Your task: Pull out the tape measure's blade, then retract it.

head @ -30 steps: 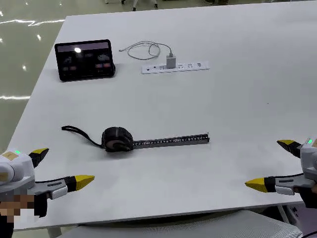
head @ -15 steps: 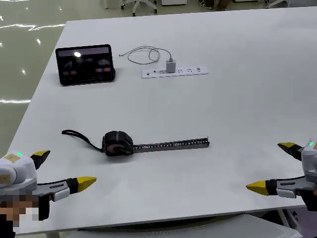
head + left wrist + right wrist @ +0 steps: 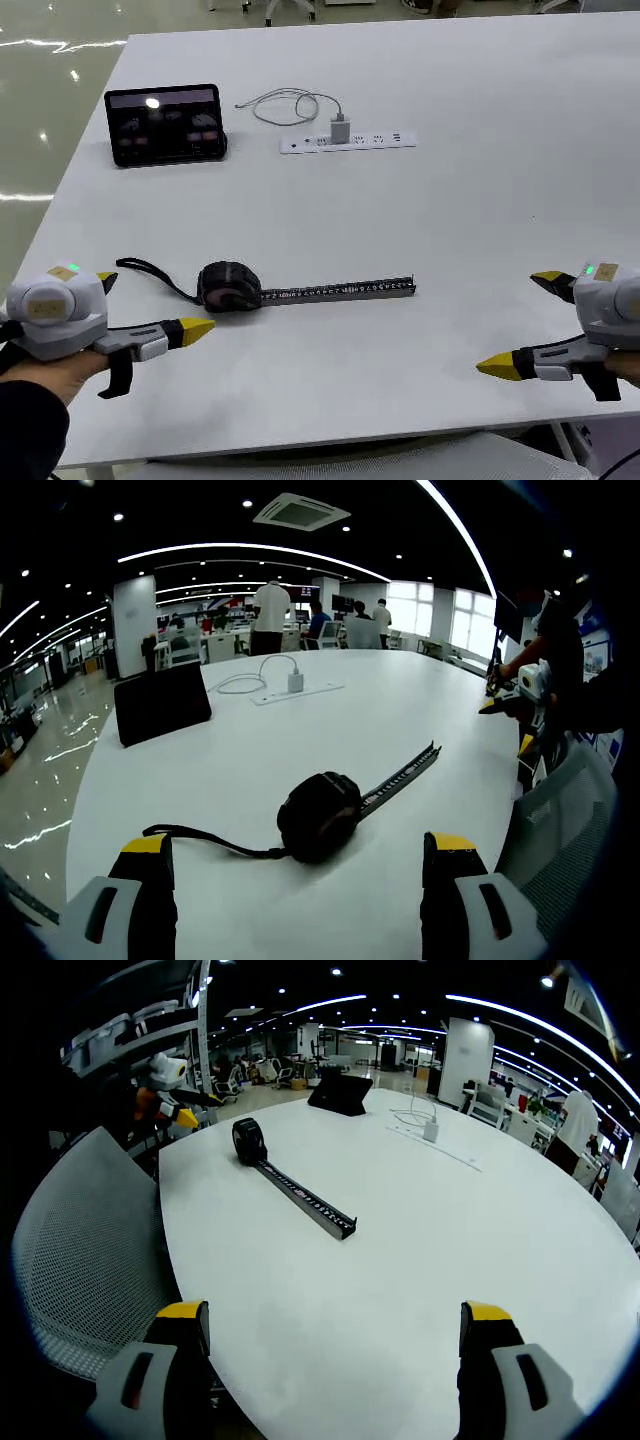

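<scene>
Left gripper (image 3: pixel 157 302) gets brought nearer the tape measure (image 3: pixel 230 286); it and the right gripper (image 3: pixel 513 322) are spread open, empty. Looks like the blade (image 3: pixel 340 291) is already pulled out, so only retraction's left.

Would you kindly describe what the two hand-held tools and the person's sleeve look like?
The left tool and right tool have rounded light-grey bodies and dark, yellow-tipped jaws. The right shows a green light, the left a tan label. The sleeve is dark.

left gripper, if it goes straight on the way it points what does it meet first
Most likely the tape measure's black case, centred ahead between the open jaws of the left gripper; its strap lies slightly nearer and might be brushed first.
</scene>
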### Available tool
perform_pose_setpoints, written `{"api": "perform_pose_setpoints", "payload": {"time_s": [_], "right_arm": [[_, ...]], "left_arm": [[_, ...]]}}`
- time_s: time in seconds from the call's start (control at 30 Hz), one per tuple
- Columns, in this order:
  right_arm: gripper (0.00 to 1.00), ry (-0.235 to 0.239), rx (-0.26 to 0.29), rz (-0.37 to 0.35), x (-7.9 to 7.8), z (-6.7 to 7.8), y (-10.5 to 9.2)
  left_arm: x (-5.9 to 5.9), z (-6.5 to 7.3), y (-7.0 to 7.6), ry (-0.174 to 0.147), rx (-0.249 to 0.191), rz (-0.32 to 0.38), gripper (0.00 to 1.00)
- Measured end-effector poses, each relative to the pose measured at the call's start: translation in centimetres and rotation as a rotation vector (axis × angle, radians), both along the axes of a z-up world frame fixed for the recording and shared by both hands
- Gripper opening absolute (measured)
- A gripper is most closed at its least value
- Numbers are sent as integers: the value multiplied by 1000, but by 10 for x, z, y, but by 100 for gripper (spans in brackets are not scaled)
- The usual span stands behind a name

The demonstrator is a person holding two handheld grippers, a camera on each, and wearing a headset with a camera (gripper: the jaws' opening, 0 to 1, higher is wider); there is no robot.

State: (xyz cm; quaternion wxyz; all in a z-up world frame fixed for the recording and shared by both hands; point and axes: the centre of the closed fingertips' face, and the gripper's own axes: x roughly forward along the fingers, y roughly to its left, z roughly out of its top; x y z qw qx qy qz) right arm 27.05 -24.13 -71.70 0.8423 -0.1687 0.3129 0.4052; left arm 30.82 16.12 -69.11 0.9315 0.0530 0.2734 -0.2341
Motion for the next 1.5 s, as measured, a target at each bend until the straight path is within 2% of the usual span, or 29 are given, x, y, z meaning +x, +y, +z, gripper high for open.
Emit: {"api": "perform_pose_setpoints", "payload": {"time_s": [0.1,0.27,0.33,0.4,0.47,0.5,0.53,0.57,0.67,0.77,0.87,0.93,1.1,1.17,1.3,1.4,1.5], "right_arm": [[100,-7,4,-4,8,2,4],[100,-7,-18,42,17,2,13],[100,-7,-20,56,21,4,18],[100,0,-26,75,24,3,23],[100,0,-30,86,27,4,27],[100,-4,-36,93,28,4,28],[100,-7,-35,96,30,6,30],[100,-7,-33,96,31,7,31],[100,-3,-40,113,35,6,36],[100,-2,-63,140,37,3,39],[100,20,-63,166,41,0,44],[100,31,-85,186,43,-3,45],[100,45,-118,234,51,-7,49],[100,48,-131,255,55,-7,53],[100,45,-152,291,65,-5,63],[99,43,-166,323,71,-4,70],[99,44,-181,350,75,-3,76]], "left_arm": [[6,0,-9,-2,-1,2,100],[18,-1,-18,-9,-10,10,100],[21,-3,-17,-4,-3,29,100],[24,-3,-15,-16,-4,59,100],[25,-5,-16,-19,2,63,100],[24,-9,-13,-7,28,72,100],[24,-10,-13,-6,30,78,100],[25,-10,-13,-8,22,82,100],[24,-13,-14,13,-9,101,100],[26,-17,-13,17,-9,117,100],[28,-19,-14,12,-8,138,98],[29,-21,-16,16,-14,145,98],[37,-23,-19,0,-10,170,100],[37,-25,-25,12,-24,165,100],[38,-27,-30,-16,-6,184,100],[39,-24,-30,-59,-5,218,100],[41,-24,-30,-72,-10,233,100]]}}
